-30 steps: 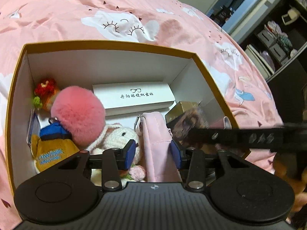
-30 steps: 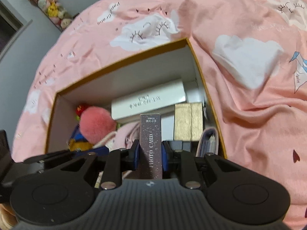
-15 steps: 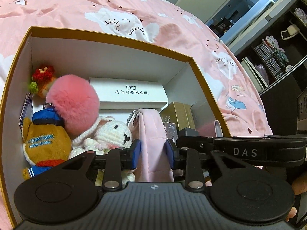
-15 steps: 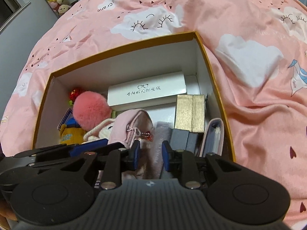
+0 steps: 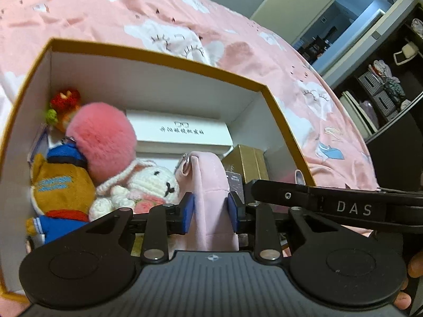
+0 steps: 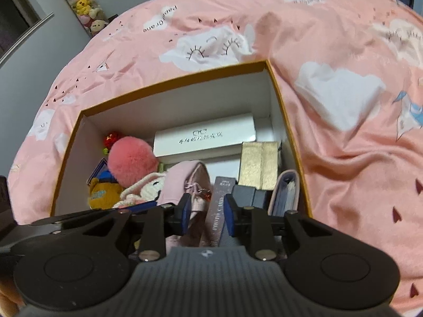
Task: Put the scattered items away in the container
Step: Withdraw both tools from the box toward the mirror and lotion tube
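1. While both my claws hang over the open container [image 5: 156, 55], a gold-rimmed white box on the pink bedspread [image 5: 79, 13], my left gripper [image 5: 210, 212] has its blue pads set on either side of the pink pouch [image 5: 211, 185]; the jaws have just been closing and now pinch the pouch's soft fabric.
2. My right gripper [image 6: 207, 212] has just been opening; the dark PHOTO CARD box [image 6: 218, 211] stands between its pads, leaning toward the right one, with a clear gap at the left pad, so the jaws are spread and not clamping it.
3. That card box sits inside the container near its near wall, just right of the pink pouch and just near the gold box [image 6: 260, 163].
4. Far in the container lies the white glasses case [image 5: 182, 132], flat along the far wall.
5. On the left side sit the pink pompom [image 5: 101, 142], the brown plush in blue [image 5: 60, 190] and the white crochet bunny [image 5: 156, 182], crowded together and touching.
6. A red crochet charm [image 5: 64, 100] is tucked in the far left corner.
7. At the right wall a pale pink card wallet [image 6: 286, 195] stands on edge beside small dark boxes [image 6: 251, 195].
8. In the left view, my right gripper's black arm crosses the near right corner of the container.
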Motion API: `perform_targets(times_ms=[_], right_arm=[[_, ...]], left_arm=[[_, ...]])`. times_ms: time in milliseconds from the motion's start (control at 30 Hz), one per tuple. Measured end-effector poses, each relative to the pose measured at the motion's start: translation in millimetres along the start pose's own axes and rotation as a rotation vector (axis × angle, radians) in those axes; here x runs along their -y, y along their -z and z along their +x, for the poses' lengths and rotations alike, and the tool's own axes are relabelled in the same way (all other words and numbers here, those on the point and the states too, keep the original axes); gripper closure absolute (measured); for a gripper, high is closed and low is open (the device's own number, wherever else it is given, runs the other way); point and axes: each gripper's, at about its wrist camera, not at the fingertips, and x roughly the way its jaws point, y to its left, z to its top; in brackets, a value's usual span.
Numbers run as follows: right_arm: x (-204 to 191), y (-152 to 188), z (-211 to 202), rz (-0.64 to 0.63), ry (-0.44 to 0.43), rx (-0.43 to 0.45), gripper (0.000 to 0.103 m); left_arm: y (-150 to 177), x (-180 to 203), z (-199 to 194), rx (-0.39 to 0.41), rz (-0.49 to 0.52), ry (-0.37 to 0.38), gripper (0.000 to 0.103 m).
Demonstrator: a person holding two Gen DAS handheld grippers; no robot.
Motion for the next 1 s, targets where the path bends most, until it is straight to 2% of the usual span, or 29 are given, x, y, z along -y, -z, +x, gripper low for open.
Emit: perform_targets(times_ms=[300, 367, 467, 567, 667, 867, 1000], right_arm=[[1, 13, -17, -0.065, -0.004, 0.083, 0.056], [0, 18, -23, -0.093, -0.001, 0.118, 0.051], [-1, 24, -31, -0.131, 0.014, 0.161, 0.050], [-1, 29, -36, -0.151, 0.026, 0.183, 0.046], [-1, 35, -41, -0.154, 0.020, 0.203, 0.045], [-5, 46, -50, -0.190, 0.043, 0.254, 0.038], [-5, 56, -52, -0.205, 0.052, 0.275, 0.032]], left_arm=[[12, 23, -29, 0.128, 0.092, -0.124, 0.065], [16, 29, -37, 0.171, 0.114, -0.156, 0.059], [21, 35, -49, 0.230, 0.133, -0.189, 0.047], [24, 40, -60, 0.272, 0.142, -0.193, 0.041], [28, 46, -68, 0.310, 0.161, -0.236, 0.035], [39, 52, -76, 0.352, 0.170, -0.326, 0.027], [49, 50, -79, 0.354, 0.144, -0.356, 0.027]])
